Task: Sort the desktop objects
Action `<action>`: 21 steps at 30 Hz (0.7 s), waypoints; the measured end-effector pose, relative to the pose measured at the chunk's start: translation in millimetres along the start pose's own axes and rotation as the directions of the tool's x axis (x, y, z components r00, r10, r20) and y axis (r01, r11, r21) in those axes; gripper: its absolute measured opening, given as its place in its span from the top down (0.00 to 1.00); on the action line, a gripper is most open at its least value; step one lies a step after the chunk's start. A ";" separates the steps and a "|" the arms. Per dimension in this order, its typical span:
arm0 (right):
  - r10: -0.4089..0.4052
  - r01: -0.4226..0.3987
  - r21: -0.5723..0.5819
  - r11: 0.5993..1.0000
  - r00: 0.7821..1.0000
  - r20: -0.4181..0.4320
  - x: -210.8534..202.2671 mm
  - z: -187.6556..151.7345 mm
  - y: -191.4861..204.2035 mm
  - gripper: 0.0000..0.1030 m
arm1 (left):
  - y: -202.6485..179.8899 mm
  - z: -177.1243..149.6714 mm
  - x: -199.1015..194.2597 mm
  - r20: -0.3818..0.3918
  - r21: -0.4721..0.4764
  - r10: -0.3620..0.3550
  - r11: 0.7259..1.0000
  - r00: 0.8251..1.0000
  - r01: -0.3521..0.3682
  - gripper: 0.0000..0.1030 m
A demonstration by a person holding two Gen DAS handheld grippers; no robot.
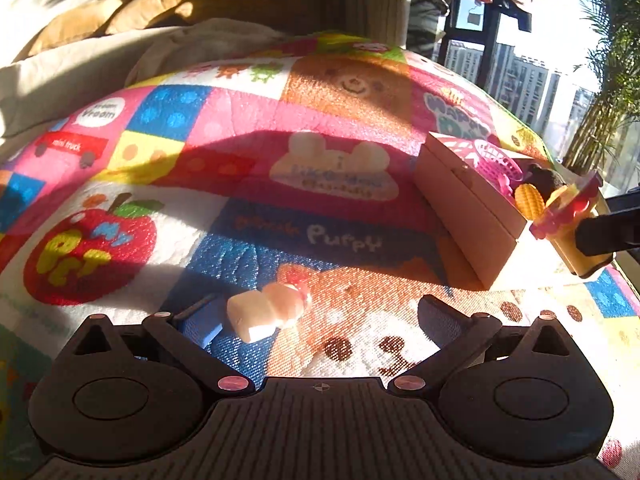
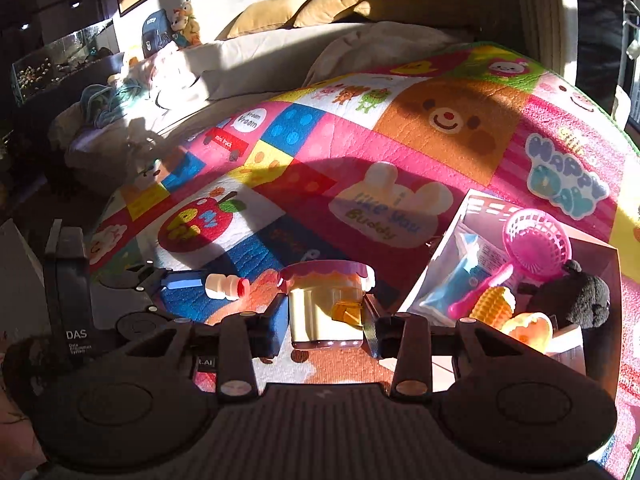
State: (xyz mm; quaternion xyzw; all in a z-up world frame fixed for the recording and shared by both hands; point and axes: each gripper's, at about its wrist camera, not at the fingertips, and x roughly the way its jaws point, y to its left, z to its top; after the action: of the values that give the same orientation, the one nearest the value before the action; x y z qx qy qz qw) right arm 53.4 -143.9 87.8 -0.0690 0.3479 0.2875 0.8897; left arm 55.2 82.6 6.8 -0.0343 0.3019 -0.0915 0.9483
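A small white bottle with a red cap point(image 1: 264, 312) lies on its side on the colourful play mat point(image 1: 224, 148). It rests between the spread fingers of my left gripper point(image 1: 318, 316), nearer the left pad, and nothing presses on it. My right gripper point(image 2: 326, 312) is shut on a yellow toy cup with a pink scalloped lid point(image 2: 316, 320), held just left of the cardboard box point(image 2: 440, 264). In the left wrist view that cup point(image 1: 568, 220) hangs by the box's near corner. From the right wrist view the bottle point(image 2: 226, 286) lies beside my left gripper's blue pad point(image 2: 182, 280).
The open cardboard box point(image 1: 468, 208) holds a pink strainer point(image 2: 540, 244), a blue packet point(image 2: 452, 280), toy corn point(image 2: 492, 304) and a black plush point(image 2: 576, 300). A cream sofa with yellow cushions point(image 2: 304, 8) borders the mat at the back; a window and a palm point(image 1: 608, 80) stand at the right.
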 end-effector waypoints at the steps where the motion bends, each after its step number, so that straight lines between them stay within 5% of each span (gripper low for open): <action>1: -0.030 0.030 -0.002 1.000 0.999 0.014 -6.3 -19.6 -0.9 0.62 | -4.1 -1.4 -2.1 0.004 0.014 -0.011 1.000 1.000 0.011 0.00; 6: -0.133 0.132 0.025 0.991 0.991 0.010 -8.6 -86.0 -10.4 0.62 | -30.3 -10.5 -11.3 0.012 0.081 -0.002 0.997 1.000 0.001 0.00; 12: -0.165 0.168 -0.030 0.985 0.983 0.079 -22.4 -106.2 -7.3 0.62 | -40.9 -16.2 -16.5 -0.017 0.074 0.010 0.997 1.000 -0.009 0.00; 16: -0.136 0.145 -0.072 0.987 0.983 0.125 -32.3 -108.9 -2.9 0.43 | -43.4 -16.6 -20.8 -0.027 0.062 -0.018 0.998 0.999 0.020 0.00; 21: -0.128 0.140 -0.067 0.988 0.979 0.159 -38.0 -91.4 -5.5 0.32 | -44.9 -21.4 -23.0 -0.029 0.050 0.006 0.999 1.000 -0.005 0.00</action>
State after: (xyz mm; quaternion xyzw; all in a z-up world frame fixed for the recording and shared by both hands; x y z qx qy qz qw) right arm -19.1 -195.5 44.1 -0.1045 0.2613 0.2445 0.9279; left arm 17.6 42.8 7.8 -0.0085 0.3135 -0.0968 0.9446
